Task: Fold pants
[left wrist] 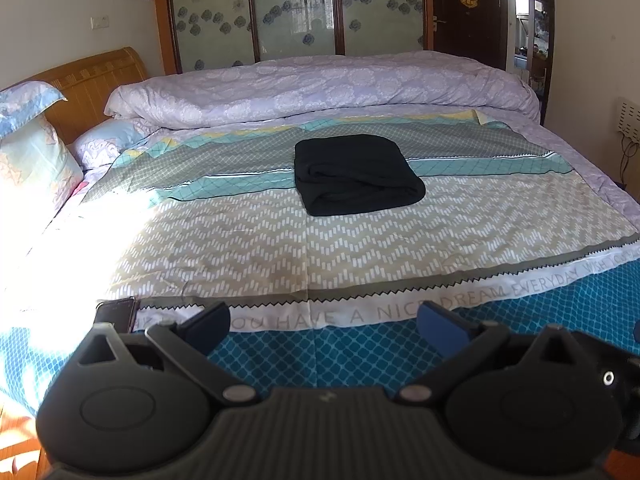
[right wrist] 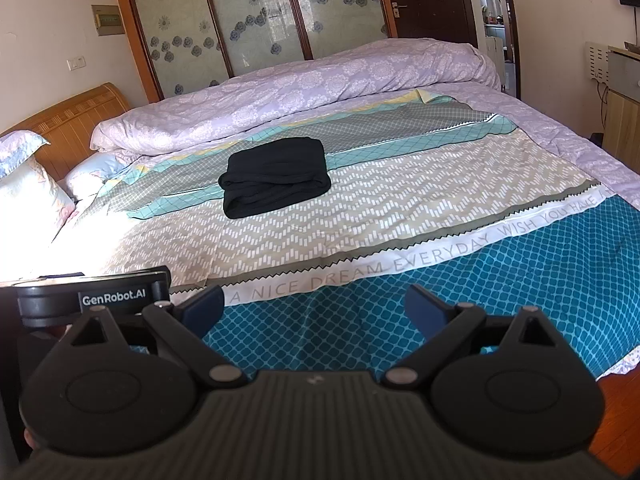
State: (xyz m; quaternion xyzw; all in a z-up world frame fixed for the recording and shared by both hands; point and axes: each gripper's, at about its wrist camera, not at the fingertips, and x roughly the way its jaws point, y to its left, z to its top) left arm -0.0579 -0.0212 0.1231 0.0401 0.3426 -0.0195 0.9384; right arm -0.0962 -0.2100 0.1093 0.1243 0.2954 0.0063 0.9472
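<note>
While both grippers hover over the near edge of the bed, neither grips anything: left gripper (left wrist: 324, 322) has its fingers spread wide, right gripper (right wrist: 314, 306) likewise, only the teal sheet (right wrist: 500, 280) showing in each gap. Pants (left wrist: 356, 174) lie well ahead of both tools, folded into a compact black bundle mid-bed, flat on the patterned sheet, rolled edge facing the cameras; in the right wrist view the pants (right wrist: 276, 176) sit ahead and left of centre. Open sheet between the tools and the bundle. A dark phone (left wrist: 116, 314) lies on the bed just beside the left gripper's left finger. In the right wrist view, the left gripper's housing, labelled GenRobot.AI, shows just left of the right gripper's left finger. Beyond the pants, a lilac duvet (left wrist: 320, 86) is bunched along the far side. Pillows (left wrist: 32, 152) and wooden headboard (left wrist: 92, 84) at left, glass-panel wardrobe (left wrist: 296, 8) behind. Strong sun glare washes out the left part of the bed.
</note>
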